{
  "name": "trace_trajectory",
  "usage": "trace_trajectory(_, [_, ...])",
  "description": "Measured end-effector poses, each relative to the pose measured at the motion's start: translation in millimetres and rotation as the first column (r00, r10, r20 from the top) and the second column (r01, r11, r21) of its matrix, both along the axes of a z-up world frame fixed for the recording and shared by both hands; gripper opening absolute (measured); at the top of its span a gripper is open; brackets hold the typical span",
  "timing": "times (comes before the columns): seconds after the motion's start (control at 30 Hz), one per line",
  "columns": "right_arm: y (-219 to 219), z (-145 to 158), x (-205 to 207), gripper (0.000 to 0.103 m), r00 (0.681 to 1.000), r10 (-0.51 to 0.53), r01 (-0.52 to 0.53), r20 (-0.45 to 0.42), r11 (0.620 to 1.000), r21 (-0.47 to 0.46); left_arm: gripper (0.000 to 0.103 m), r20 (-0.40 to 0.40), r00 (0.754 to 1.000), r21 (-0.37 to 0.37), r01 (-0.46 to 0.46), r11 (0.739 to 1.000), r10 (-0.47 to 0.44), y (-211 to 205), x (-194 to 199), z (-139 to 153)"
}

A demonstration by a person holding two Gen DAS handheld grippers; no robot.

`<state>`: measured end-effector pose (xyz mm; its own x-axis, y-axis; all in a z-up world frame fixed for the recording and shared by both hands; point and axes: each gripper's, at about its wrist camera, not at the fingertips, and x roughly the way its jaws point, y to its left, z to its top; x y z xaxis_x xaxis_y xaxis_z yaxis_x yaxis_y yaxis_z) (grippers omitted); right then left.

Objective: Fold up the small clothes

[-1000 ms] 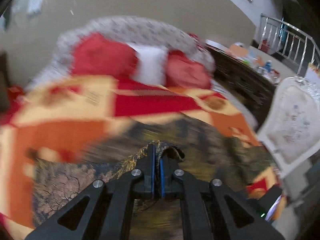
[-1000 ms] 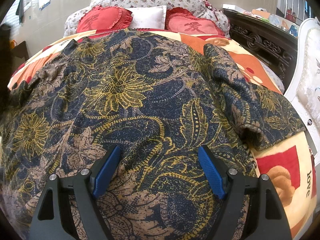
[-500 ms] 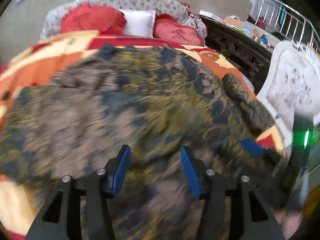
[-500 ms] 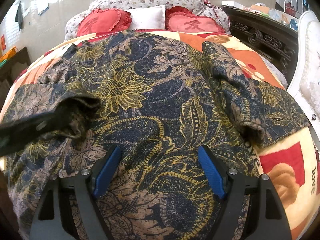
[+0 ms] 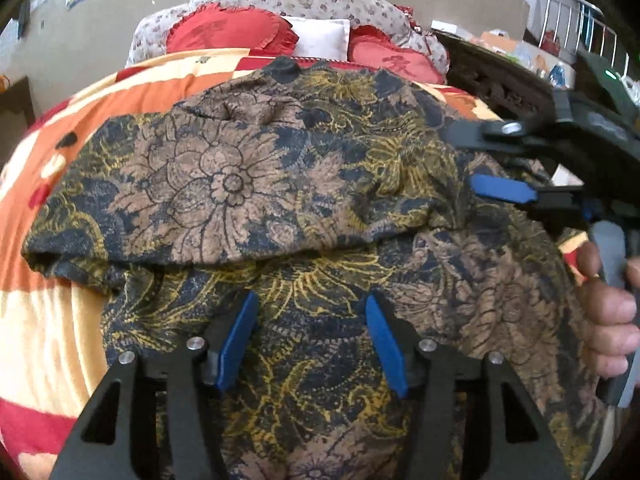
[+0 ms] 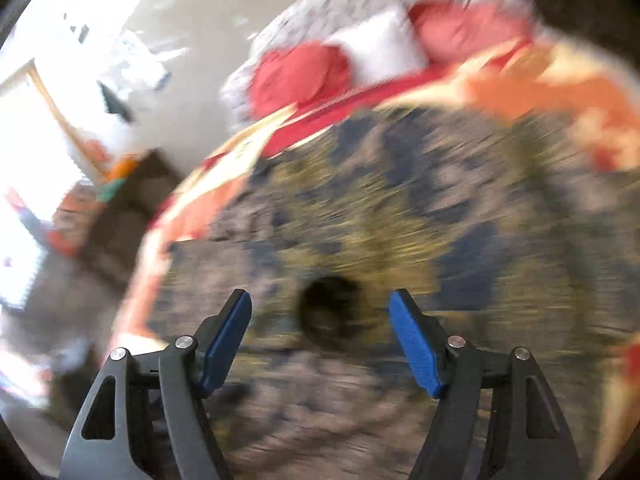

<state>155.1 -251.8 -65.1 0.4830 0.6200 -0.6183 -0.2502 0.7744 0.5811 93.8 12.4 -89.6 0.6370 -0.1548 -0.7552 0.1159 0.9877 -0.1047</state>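
Observation:
A dark blue garment with gold and brown flowers lies spread on the bed, its left part folded over toward the middle. My left gripper is open and empty just above the garment's near part. My right gripper enters the left wrist view from the right, open, over the garment's right side, held by a hand. In the blurred right wrist view my right gripper is open above the garment, holding nothing.
The bed has an orange, red and cream cover. Red and white pillows lie against the flowered headboard. A dark wooden cabinet stands to the right of the bed. A wooden piece of furniture stands left of the bed.
My left gripper has let go of the garment's left part, laid it over the middle, and opened. My right gripper has swung sharply left; its view is now blurred.

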Motion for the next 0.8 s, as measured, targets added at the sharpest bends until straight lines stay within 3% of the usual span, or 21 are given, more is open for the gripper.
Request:
trace_trajectory(0.07, [9.2, -8.3, 11.6, 0.086, 1.0, 0.012, -0.014, -0.029, 0.998, -0.058, 0.062, -0.002, 1.0, 0.005, -0.018, 1.0, 0.018, 0.8, 1.4, -1.3])
trace_trajectory(0.1, [13.5, -10.1, 14.3, 0.079, 0.999, 0.022, -0.024, -0.028, 0.996, -0.087, 0.062, -0.002, 1.0, 0.003, -0.03, 1.0, 0.03, 2.0, 2.4, -1.6])
trace_trajectory(0.2, [29.2, -15.1, 21.7, 0.029, 0.992, 0.114, -0.119, -0.056, 0.987, -0.106, 0.062, -0.001, 0.999, 0.003, -0.053, 0.999, 0.053, 4.2, 4.4, -1.9])
trace_trajectory(0.27, [30.6, -2.7, 22.7, 0.021, 0.991, 0.129, -0.132, -0.044, 0.988, -0.082, 0.062, 0.001, 0.998, 0.0, -0.057, 0.998, 0.057, 5.4, 5.1, -1.9])
trace_trajectory(0.33, [22.1, 20.2, 20.8, 0.021, 0.994, 0.109, -0.109, 0.0, 0.994, -0.015, 0.062, 0.002, 0.998, -0.003, -0.059, 0.998, 0.059, 6.0, 5.6, -1.5])
trace_trajectory(0.4, [7.8, 59.6, 15.9, 0.021, 0.991, 0.089, -0.092, 0.101, 0.995, 0.024, 0.062, 0.002, 0.998, -0.004, -0.06, 0.998, 0.06, 5.9, 5.8, -1.3])
trace_trajectory(0.47, [-7.2, 91.7, 8.9, 0.021, 0.974, 0.066, -0.072, 0.219, 0.997, 0.021, 0.062, 0.002, 0.998, -0.004, -0.06, 0.998, 0.06, 6.2, 6.0, -1.2])
trace_trajectory(0.5, [-17.3, 101.7, 5.5, 0.021, 0.957, 0.064, -0.066, 0.283, 0.998, -0.004, 0.062, 0.002, 0.998, -0.003, -0.06, 0.998, 0.06, 6.1, 5.9, -1.1])
trace_trajectory(0.53, [-23.3, 99.7, 6.5, 0.02, 0.953, 0.077, -0.062, 0.294, 0.996, -0.06, 0.062, 0.003, 0.998, -0.001, -0.061, 0.998, 0.061, 6.2, 6.3, -1.2])
trace_trajectory(0.6, [-34.2, 61.5, 24.1, 0.02, 0.988, 0.096, -0.064, 0.124, 0.969, -0.24, 0.062, 0.003, 0.998, -0.002, -0.062, 0.998, 0.062, 6.6, 5.5, -1.3])
trace_trajectory(0.63, [-42.9, 32.5, 28.9, 0.02, 0.997, 0.081, -0.069, 0.019, 0.936, -0.345, 0.062, 0.004, 0.998, -0.002, -0.062, 0.998, 0.062, 6.4, 5.0, -1.0])
trace_trajectory(0.67, [-48.6, 15.3, 27.1, 0.02, 0.997, 0.075, -0.081, -0.031, 0.913, -0.4, 0.062, 0.004, 0.998, -0.003, -0.063, 0.998, 0.063, 6.3, 4.5, -0.9])
trace_trajectory(0.77, [-69.9, 6.0, 6.6, 0.029, 1.0, 0.017, -0.019, -0.007, 0.911, -0.412, 0.062, 0.004, 0.998, -0.003, -0.068, 0.998, 0.068, 6.5, 4.4, -0.6])
trace_trajectory(0.8, [-76.4, 7.9, 1.5, 0.04, 1.0, -0.009, 0.011, 0.009, 0.917, -0.399, 0.062, 0.004, 0.998, -0.003, -0.069, 0.998, 0.069, 6.4, 4.4, -0.6])
